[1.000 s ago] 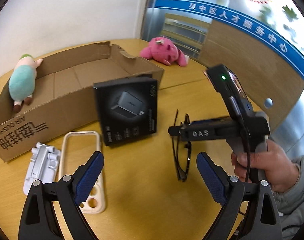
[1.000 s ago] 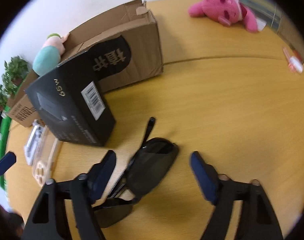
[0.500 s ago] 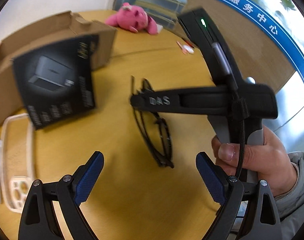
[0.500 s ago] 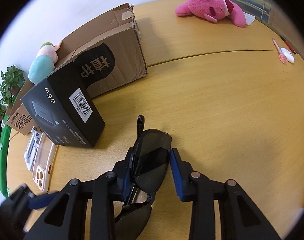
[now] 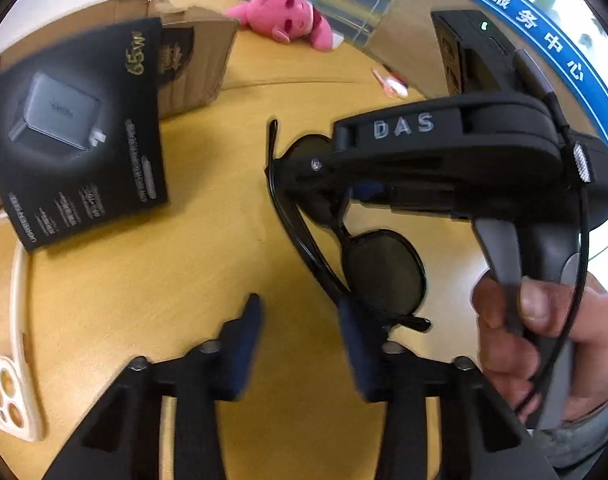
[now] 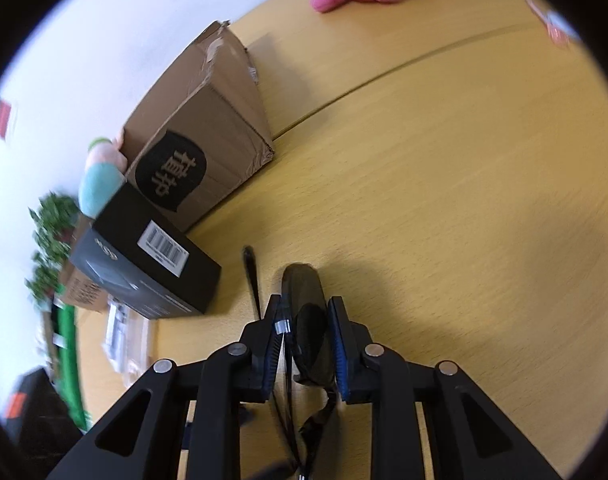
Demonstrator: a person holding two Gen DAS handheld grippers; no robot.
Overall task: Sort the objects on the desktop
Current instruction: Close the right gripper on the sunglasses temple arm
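Observation:
Black sunglasses (image 5: 380, 276) are held off the wooden table (image 5: 143, 320) by my right gripper (image 6: 306, 332), which is shut on one lens (image 6: 304, 300). In the left wrist view the right gripper's body marked DAS crosses above them. My left gripper (image 5: 299, 320) is half closed and empty; its right finger (image 5: 354, 332) is at the sunglasses' near temple end, and I cannot tell if it touches. A black charger box (image 5: 79, 136) leans on the open cardboard box (image 5: 195, 60).
A cream phone case (image 5: 7, 360) lies at the left. A pink plush (image 5: 283, 20) and a small pink-white item (image 5: 390, 84) lie at the far side. A teal plush (image 6: 99, 184) sits behind the cardboard box (image 6: 207, 144). A white stand is beside the charger box.
My right gripper closed on the sunglasses' lens and lifted them, turning them edge-on. My left gripper moved in toward the sunglasses and its fingers narrowed from wide open.

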